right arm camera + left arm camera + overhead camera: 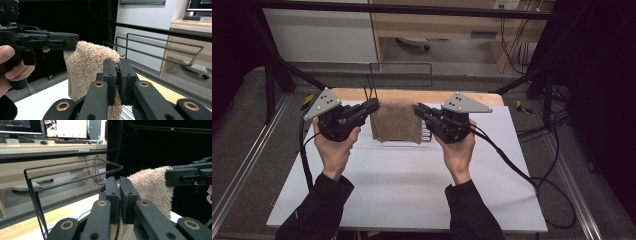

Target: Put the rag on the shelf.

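Observation:
A folded beige towel (398,121) hangs in the air between both grippers, above the far part of the white table (407,185). My left gripper (373,106) is shut on the towel's left top corner, my right gripper (418,109) on its right top corner. In the left gripper view the jaws pinch the towel (152,187) at the left gripper (119,195), with the other gripper's jaws on the far corner. In the right gripper view the towel (85,65) is clamped at the right gripper (118,75). The towel's lower edge hangs just above the table.
A black wire rack (401,75) stands behind the towel at the table's far edge, seen as a wire rack (67,177) and a wire rack (160,50) in the gripper views. Something striped (427,134) lies under the towel. Cables (532,180) trail to the right. A wooden desk stands behind.

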Available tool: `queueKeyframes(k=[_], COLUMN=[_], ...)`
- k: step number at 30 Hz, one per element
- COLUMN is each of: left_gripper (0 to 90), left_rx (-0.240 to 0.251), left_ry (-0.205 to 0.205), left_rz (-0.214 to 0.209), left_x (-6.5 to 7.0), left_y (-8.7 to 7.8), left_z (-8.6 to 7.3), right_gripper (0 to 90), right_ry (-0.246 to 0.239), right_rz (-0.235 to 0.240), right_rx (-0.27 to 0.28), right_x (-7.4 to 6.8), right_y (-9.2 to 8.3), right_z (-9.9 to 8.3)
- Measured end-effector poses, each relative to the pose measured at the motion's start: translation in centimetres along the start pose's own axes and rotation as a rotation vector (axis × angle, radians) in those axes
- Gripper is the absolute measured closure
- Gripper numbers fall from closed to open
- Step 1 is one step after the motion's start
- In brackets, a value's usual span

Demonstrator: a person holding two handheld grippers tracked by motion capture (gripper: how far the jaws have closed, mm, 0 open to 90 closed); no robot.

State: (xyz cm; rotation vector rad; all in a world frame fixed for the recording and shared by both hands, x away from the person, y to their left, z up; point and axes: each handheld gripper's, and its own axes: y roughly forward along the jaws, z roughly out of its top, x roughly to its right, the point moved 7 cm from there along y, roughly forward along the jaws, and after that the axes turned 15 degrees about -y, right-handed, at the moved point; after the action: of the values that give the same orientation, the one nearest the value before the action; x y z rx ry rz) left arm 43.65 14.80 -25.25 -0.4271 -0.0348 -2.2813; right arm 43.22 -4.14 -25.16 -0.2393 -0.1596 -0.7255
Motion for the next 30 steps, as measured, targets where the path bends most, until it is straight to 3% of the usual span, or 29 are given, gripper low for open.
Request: queueKeyframes(k=[30], left_gripper=[85.9], left_rx=[0.103], left_ry=[-0.004], left_rz=[-0.008], left_x=[0.4], left_y=[0.5], left_z=[4.7], right_gripper=[85.5], right_ry=[-0.025], right_rz=[-0.058], right_rx=[0.079], right_x=[1.9], right_y=[0.5], right_z=[4.0])
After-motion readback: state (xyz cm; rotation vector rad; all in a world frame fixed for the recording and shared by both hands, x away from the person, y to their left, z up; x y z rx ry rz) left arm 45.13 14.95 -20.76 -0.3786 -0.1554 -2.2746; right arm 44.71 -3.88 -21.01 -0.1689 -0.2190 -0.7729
